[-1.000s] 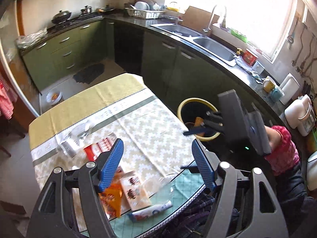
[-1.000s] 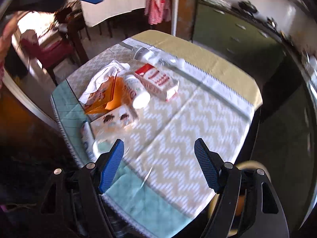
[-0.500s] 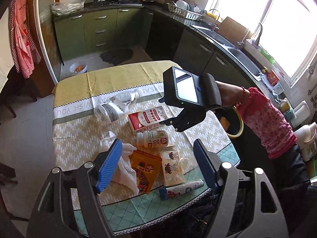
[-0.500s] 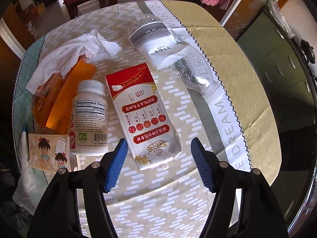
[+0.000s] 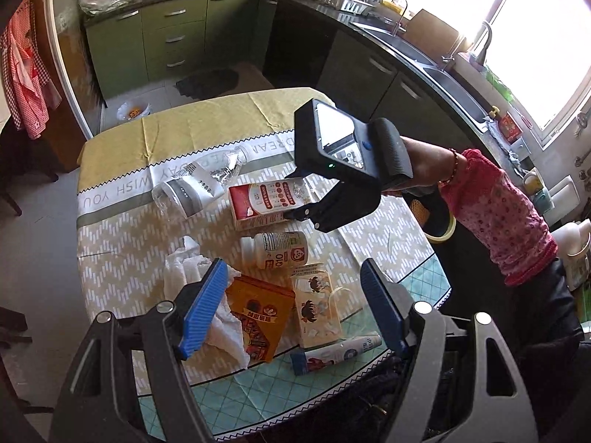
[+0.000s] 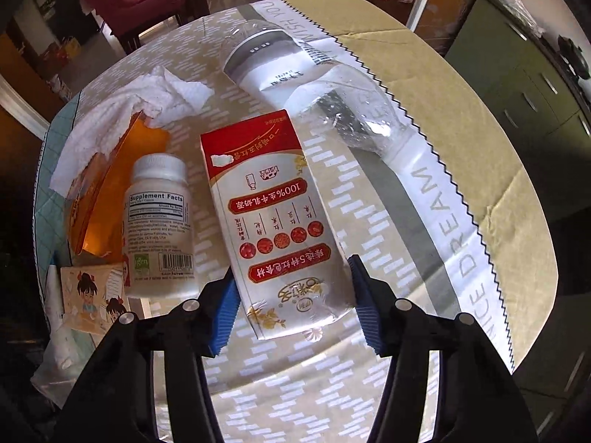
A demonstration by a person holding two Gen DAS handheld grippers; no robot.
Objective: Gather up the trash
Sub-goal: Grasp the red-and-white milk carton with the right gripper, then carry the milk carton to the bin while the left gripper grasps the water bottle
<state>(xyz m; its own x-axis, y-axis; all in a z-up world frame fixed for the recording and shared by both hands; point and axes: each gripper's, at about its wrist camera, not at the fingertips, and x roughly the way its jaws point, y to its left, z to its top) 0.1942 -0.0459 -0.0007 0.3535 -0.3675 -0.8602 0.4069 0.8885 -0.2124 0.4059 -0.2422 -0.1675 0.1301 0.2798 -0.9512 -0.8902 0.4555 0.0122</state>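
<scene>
The right gripper (image 6: 293, 304) is coming down steeply over the red and white milk carton (image 6: 275, 217), which is lying flat on the tablecloth (image 6: 461, 155) between a white supplement bottle (image 6: 159, 221) and a crushed clear plastic bottle (image 6: 306, 85). Its jaws have just been closing and are now straddling the near end of the carton, one blue pad at each long side. The pads look to be at the carton's edges, but whether they are pressing yet cannot be told.

The left gripper (image 5: 291, 310) is hanging open and empty over the near edge of the table, above an orange packet (image 5: 258, 317), a crumpled tissue (image 5: 184, 273) and a small cartoon-printed box (image 5: 317, 302).

To do this step well, the person is probably best keeping the right gripper centred across the carton's width, so both pads meet the sides squarely, and low enough to catch the side walls, not just the top edge. A thin empty carton may buckle, so a gentle, even squeeze seems wise. The supplement bottle is lying just beside the left pad and could get nudged. A bin (image 5: 441, 227) is showing beyond the far table edge, behind the person's sleeve (image 5: 498, 221), which looks like the likely place for the carton.
</scene>
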